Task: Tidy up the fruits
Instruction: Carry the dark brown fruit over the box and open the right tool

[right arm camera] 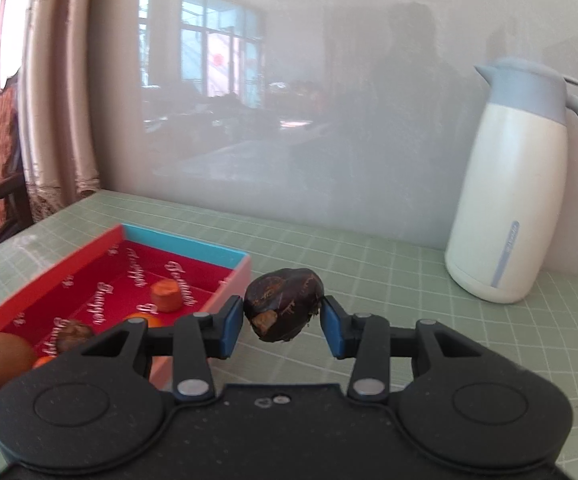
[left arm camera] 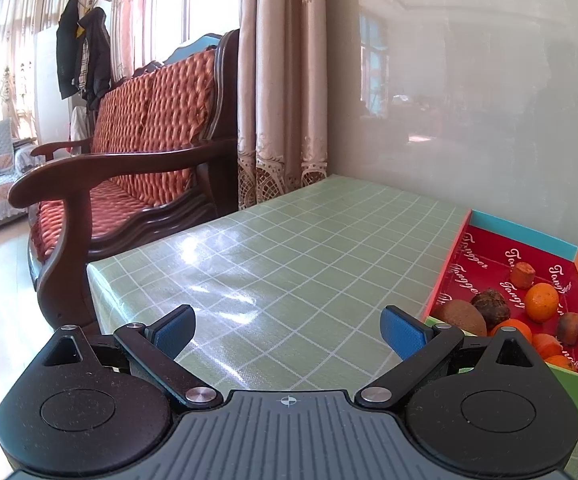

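Observation:
A shallow box with a red inside (left arm camera: pixel 485 250) (right arm camera: pixel 89 268) lies on the green checked table. It holds several fruits: oranges (left arm camera: pixel 542 302), a brown round fruit (left arm camera: pixel 460 317) (right arm camera: pixel 3 356), a dark wrinkled fruit (left arm camera: pixel 490 306) and orange-brown pieces (left arm camera: pixel 523 275) (right arm camera: pixel 165 296). My right gripper (right arm camera: pixel 283 320) is shut on a dark brown wrinkled fruit (right arm camera: pixel 285 302) and holds it above the table just right of the box. My left gripper (left arm camera: pixel 289 330) is open and empty, over the table left of the box.
A white and pale blue thermos jug (right arm camera: pixel 517 184) stands at the back right by the glossy wall. A wooden armchair with orange cushions (left arm camera: pixel 141 160) stands off the table's left edge, with curtains (left arm camera: pixel 281 80) behind.

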{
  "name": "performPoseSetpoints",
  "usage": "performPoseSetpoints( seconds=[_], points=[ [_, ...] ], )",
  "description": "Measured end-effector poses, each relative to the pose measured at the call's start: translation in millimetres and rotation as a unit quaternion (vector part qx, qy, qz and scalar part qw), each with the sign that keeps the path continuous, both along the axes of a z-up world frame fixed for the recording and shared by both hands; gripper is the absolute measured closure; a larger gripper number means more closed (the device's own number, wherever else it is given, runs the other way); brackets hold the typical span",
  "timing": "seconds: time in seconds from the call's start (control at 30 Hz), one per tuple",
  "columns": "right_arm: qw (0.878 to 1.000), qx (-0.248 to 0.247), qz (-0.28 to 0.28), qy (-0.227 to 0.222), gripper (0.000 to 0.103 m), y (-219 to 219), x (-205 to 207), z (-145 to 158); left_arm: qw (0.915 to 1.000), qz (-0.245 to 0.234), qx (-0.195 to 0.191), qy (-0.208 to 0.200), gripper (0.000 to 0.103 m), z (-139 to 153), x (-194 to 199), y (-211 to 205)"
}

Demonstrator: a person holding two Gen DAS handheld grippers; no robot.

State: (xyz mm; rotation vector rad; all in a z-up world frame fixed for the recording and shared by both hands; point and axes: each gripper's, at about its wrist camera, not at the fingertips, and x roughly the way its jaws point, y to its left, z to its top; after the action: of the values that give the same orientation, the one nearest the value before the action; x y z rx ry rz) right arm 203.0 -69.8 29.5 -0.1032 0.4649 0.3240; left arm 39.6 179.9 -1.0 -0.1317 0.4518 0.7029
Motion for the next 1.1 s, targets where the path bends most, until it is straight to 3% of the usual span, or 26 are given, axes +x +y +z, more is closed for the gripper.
performPoseSetpoints(
  seconds=[0.17, 0.47, 0.83, 1.0, 1.1],
  points=[
    [0.999, 0.0, 0.047, -0.008, 0.062, 22.7, -13.3, 6.1, 1.0, 0.006, 0.005, -0.001, 0.005, 0.0, -2.9, 1.1],
    [0.991, -0.051, 0.126, -0.007, 0.062, 79.4, -33.5, -4.3, 1.0, 0.009, 0.002, 0.0, 0.005, 0.6, -5.1, 6.0],
    [0.986, -0.094, 0.136, 0.024, 0.061, 105.4, -35.2, -19.7, 0.9999, 0.016, -0.002, 0.001, 0.005, -1.7, -7.9, 11.7],
    [0.987, -0.092, 0.131, 0.009, 0.04, 105.0, -38.7, -16.5, 0.9999, 0.015, -0.005, 0.0, 0.005, -0.8, -7.7, 11.6],
    [0.988, -0.087, 0.127, -0.004, 0.037, 102.3, -40.8, -12.4, 0.9999, 0.011, -0.006, -0.001, 0.005, 0.7, -6.0, 10.7]
  ],
)
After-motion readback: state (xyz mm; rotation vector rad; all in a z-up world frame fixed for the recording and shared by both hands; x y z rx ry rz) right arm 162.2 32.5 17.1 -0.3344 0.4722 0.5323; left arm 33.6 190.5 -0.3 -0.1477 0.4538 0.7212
